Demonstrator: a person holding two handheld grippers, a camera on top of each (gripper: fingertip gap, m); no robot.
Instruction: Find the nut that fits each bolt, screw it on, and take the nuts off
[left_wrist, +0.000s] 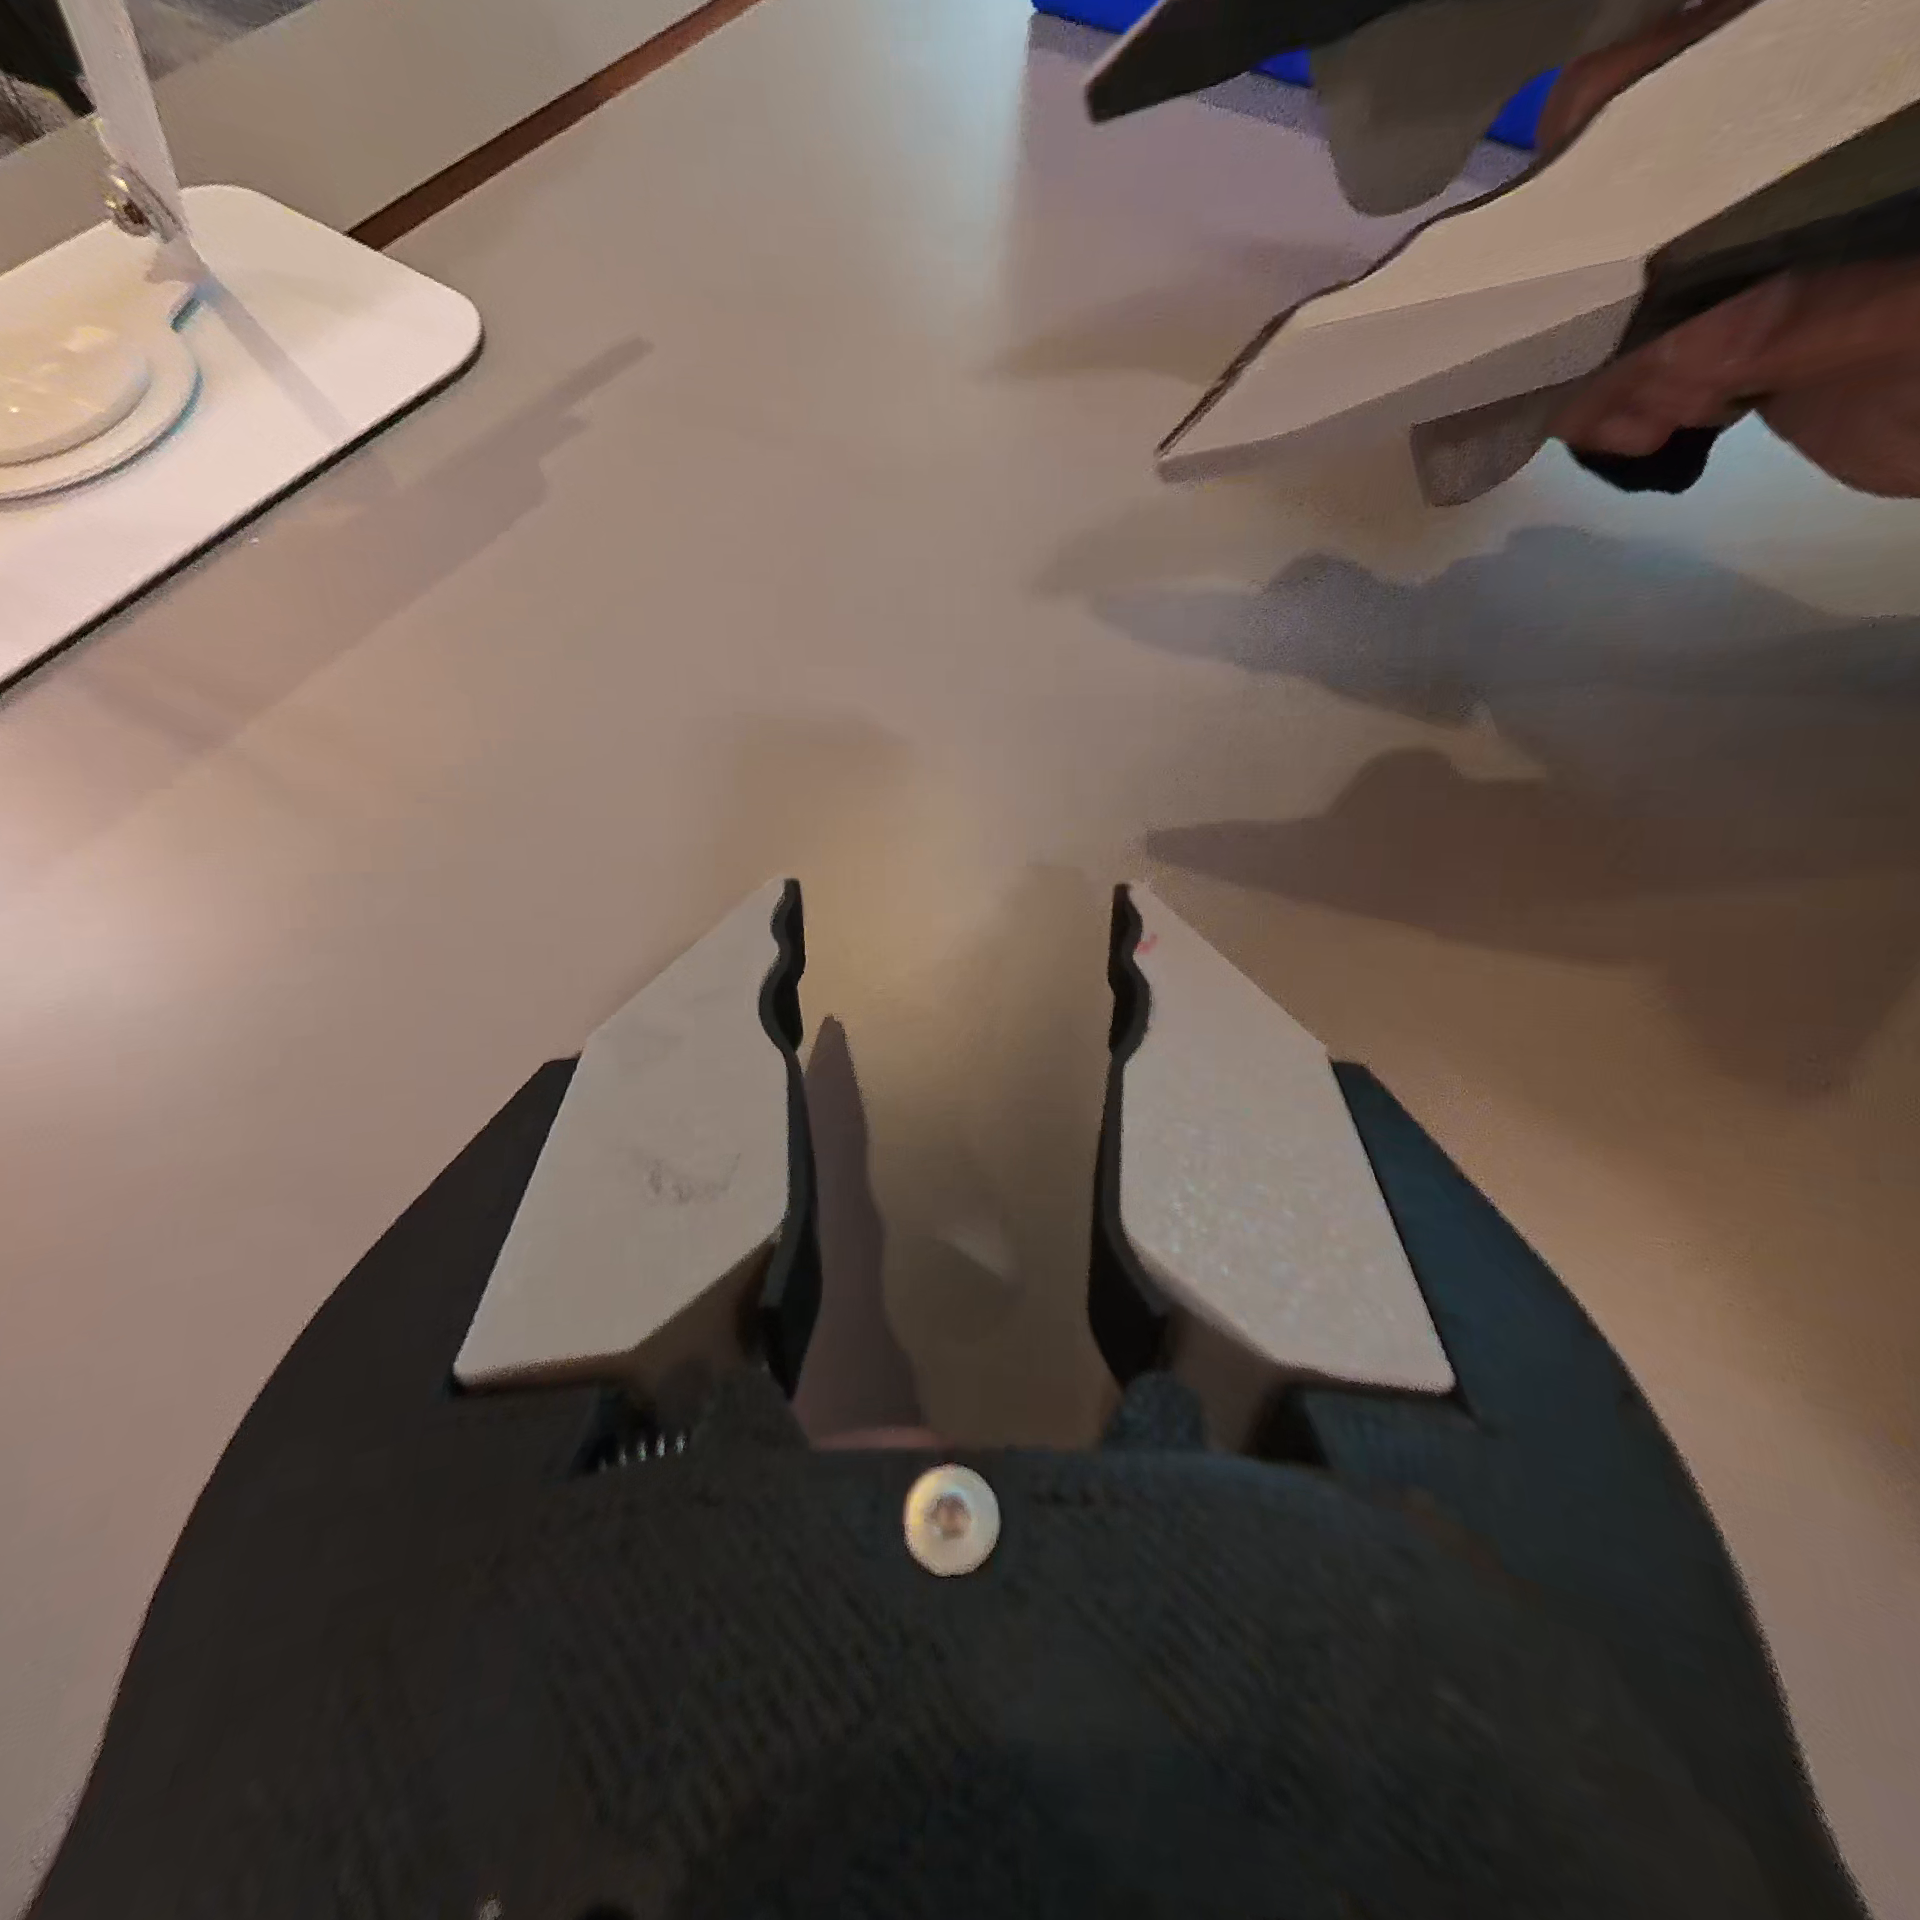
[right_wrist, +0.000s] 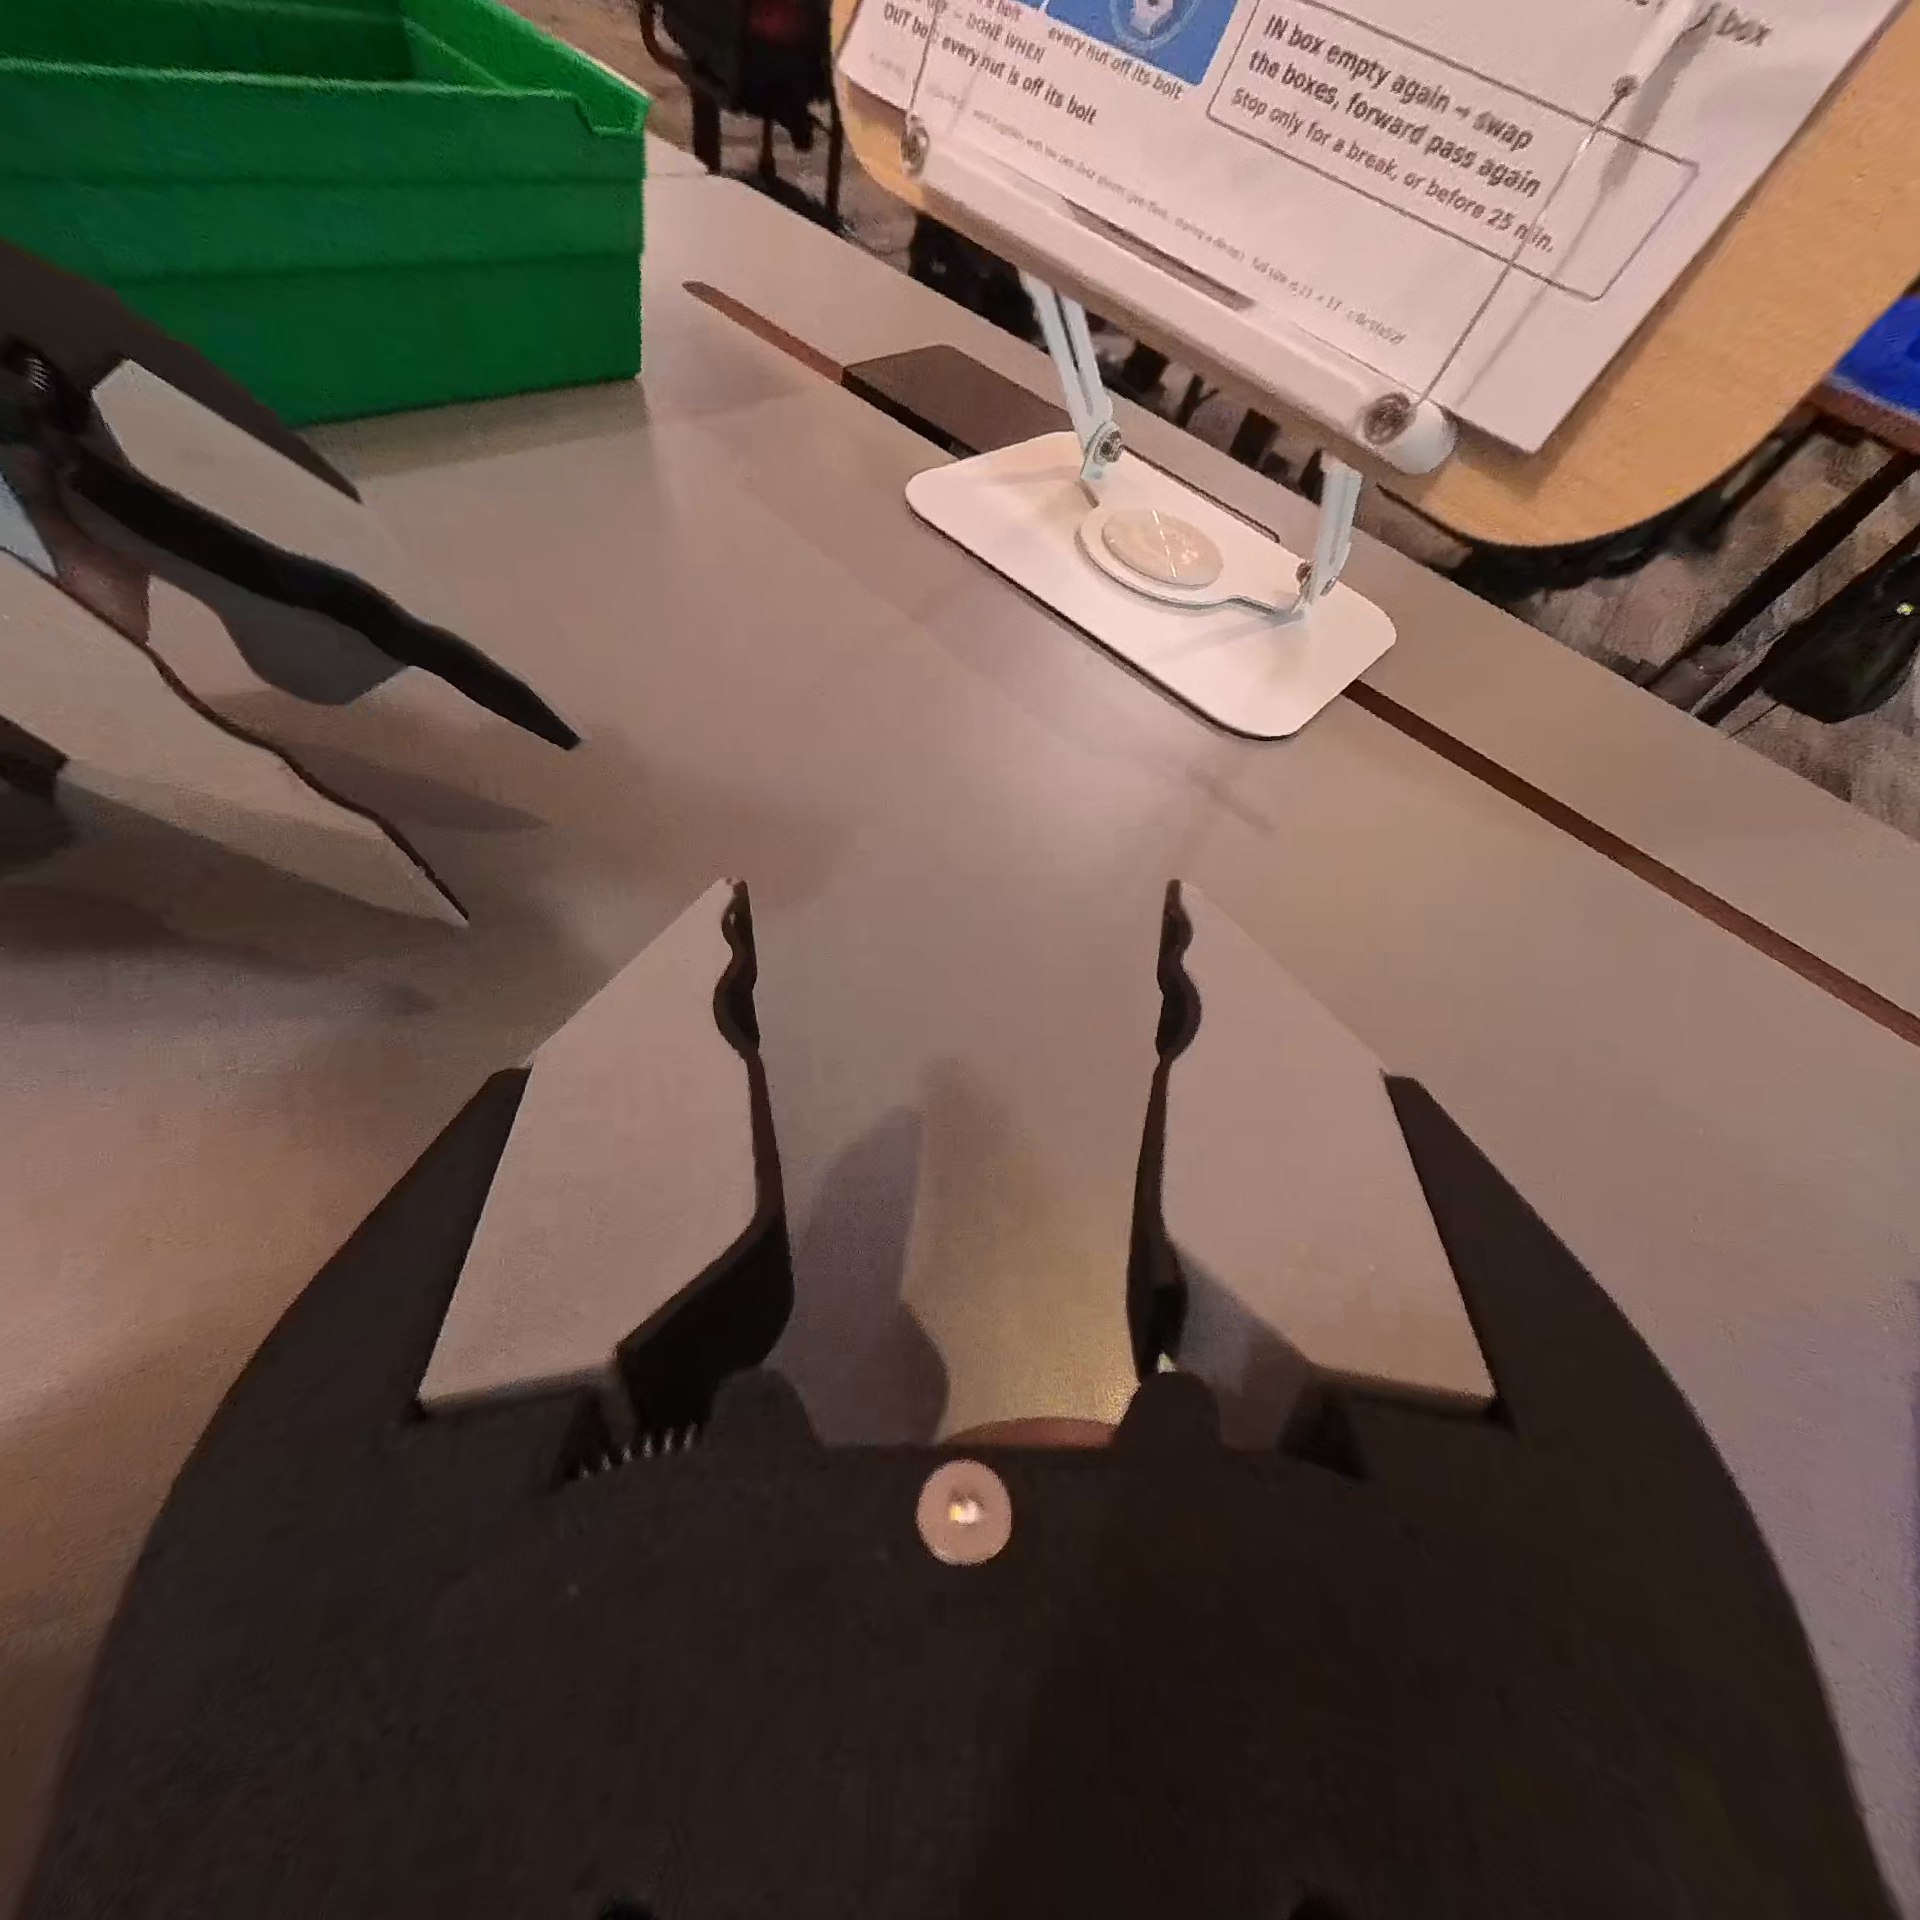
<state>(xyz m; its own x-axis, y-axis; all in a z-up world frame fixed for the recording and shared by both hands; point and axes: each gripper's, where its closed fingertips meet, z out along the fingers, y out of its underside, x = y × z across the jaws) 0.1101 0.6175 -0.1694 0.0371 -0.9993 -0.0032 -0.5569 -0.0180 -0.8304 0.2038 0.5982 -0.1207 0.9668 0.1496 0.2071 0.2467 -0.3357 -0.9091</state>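
Above the bare desk (right_wrist: 935, 727), both my left gripper (left_wrist: 956, 904) and right gripper (right_wrist: 956, 904) hang with jaws released, the green bin (right_wrist: 312, 208) at ten o'clock.

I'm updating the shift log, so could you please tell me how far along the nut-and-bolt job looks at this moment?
Nothing shows as done: no nut or bolt appears in either view. Nothing is in hand: the left gripper and right gripper both stand open over bare table, holding nothing. Beyond the left gripper, the green bin stands at the table's far side, its contents hidden. Matching, screwing on and removing nuts cannot be judged as started.
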